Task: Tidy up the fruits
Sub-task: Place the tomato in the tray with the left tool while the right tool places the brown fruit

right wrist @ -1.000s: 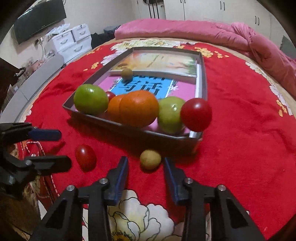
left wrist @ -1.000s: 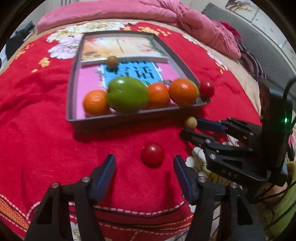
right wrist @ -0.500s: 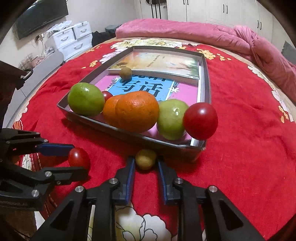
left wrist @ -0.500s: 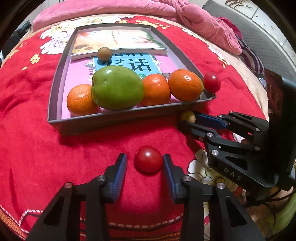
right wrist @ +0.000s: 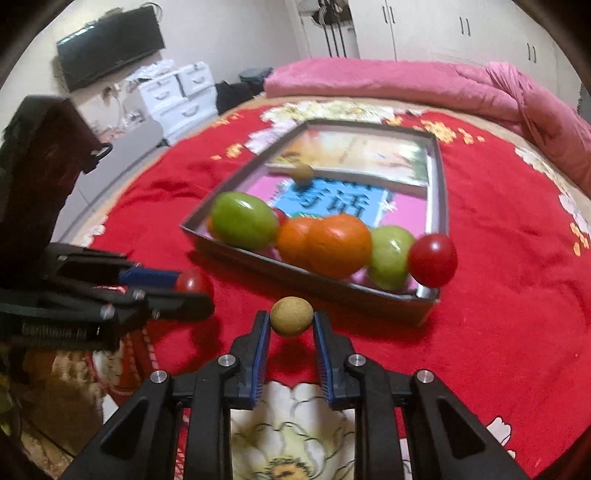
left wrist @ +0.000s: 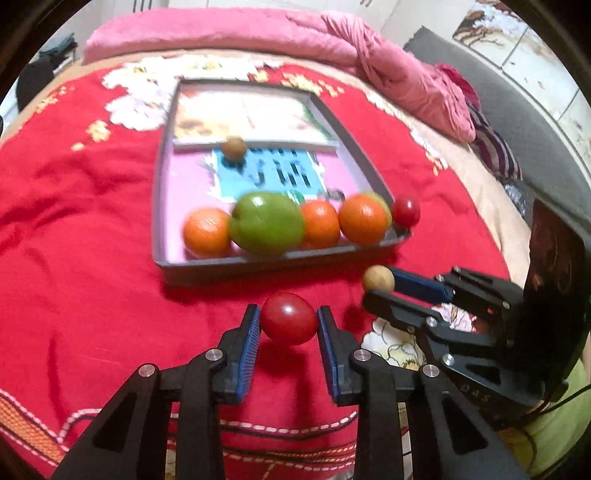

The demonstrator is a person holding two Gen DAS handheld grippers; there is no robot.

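My left gripper (left wrist: 289, 321) is shut on a red cherry tomato (left wrist: 289, 318) and holds it just above the red bedspread, in front of the grey tray (left wrist: 258, 264). My right gripper (right wrist: 291, 320) is shut on a small tan longan (right wrist: 291, 316), lifted near the tray's front right corner. Each gripper shows in the other's view, the right one (left wrist: 373, 282) and the left one (right wrist: 188, 291). The tray holds a green fruit (left wrist: 267, 221), oranges (left wrist: 207, 232), a second green fruit (right wrist: 389, 254), another longan (left wrist: 233, 147) and a red tomato (right wrist: 432, 260) at its corner.
The tray lies on a red flowered bedspread (left wrist: 81, 258) on a bed. A pink quilt (left wrist: 258, 33) is bunched along the far edge. White drawers (right wrist: 177, 96) and a wall television (right wrist: 110, 48) stand beyond the bed's left side.
Both grippers have closed on their fruits and lifted them off the bedspread: the left on the cherry tomato, the right on the longan. Both views have pulled back from the tray.
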